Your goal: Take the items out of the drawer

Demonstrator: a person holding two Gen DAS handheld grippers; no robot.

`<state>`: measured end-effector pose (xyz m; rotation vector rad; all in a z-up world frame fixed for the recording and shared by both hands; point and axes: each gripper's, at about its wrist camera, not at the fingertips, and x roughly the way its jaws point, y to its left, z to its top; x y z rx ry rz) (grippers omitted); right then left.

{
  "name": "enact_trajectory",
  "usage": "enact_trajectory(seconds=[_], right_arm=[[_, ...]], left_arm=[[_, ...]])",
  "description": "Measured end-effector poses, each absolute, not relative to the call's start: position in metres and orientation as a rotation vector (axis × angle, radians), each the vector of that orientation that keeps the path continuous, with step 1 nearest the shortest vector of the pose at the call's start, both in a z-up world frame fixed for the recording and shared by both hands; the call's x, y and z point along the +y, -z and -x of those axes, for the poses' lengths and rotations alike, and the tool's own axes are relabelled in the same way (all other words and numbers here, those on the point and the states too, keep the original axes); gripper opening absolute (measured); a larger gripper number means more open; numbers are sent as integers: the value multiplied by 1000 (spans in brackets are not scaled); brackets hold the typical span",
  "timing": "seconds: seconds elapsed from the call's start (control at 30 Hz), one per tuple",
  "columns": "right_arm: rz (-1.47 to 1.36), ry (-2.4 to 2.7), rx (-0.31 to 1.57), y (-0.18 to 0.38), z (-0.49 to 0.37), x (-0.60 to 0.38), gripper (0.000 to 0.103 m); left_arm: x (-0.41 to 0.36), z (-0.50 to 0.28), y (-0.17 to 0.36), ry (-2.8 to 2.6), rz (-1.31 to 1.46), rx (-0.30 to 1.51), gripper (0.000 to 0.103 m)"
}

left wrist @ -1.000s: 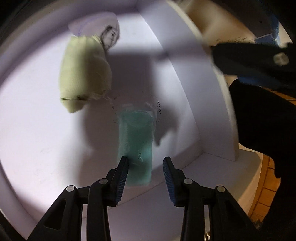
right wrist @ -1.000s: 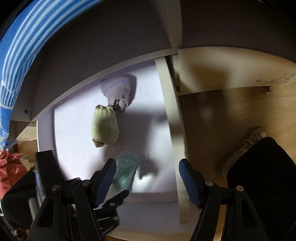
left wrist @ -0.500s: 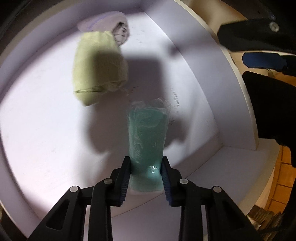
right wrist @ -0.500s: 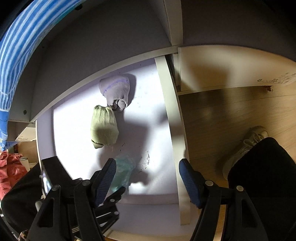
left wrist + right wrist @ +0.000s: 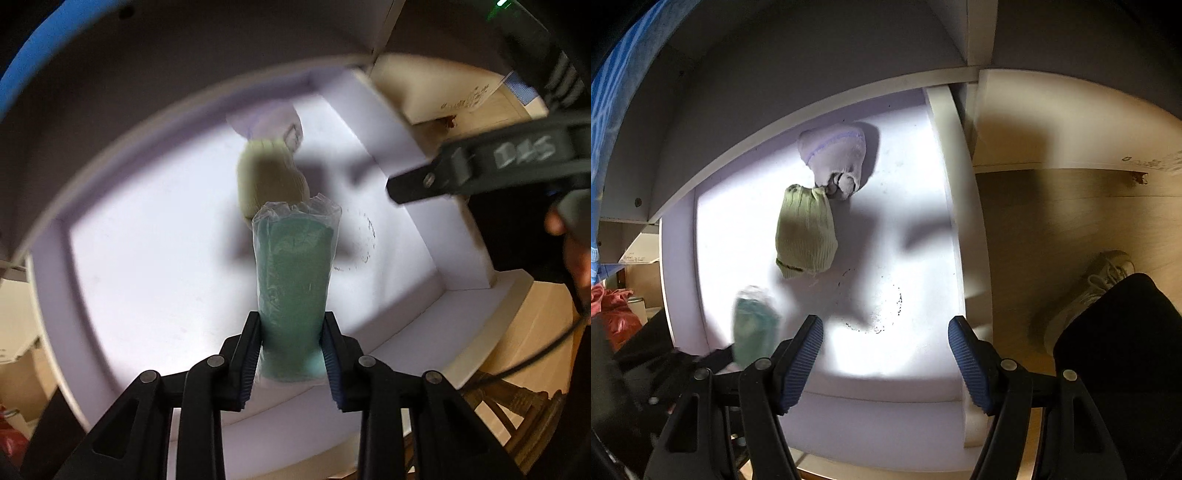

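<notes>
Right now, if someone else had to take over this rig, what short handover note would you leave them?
Left tool: shut on the teal item in clear wrap, held above the drawer floor.
Right tool: open and empty, over the drawer's front right area.
In the white drawer: the green sock bundle lies mid-drawer, with the white sock bundle just behind it, their ends meeting.
Done: the teal item is gripped and off the floor, though not yet clear of the drawer.
Left: carry it out and set it down, then take out the two sock bundles.
</notes>
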<state>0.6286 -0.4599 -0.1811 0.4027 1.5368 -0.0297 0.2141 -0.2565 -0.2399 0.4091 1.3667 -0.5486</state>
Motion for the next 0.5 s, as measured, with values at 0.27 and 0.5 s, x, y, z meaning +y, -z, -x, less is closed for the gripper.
enact_trajectory(seconds=[0.27,0.5], right_arm=[[-358,3,1576,192,-630,-449,71],[-251,-13,1607,199,-629,-432,71]], left_arm=[[-251,-226,171,549,-425,1250,31],[-245,-231,124,544,-406,1164,31]])
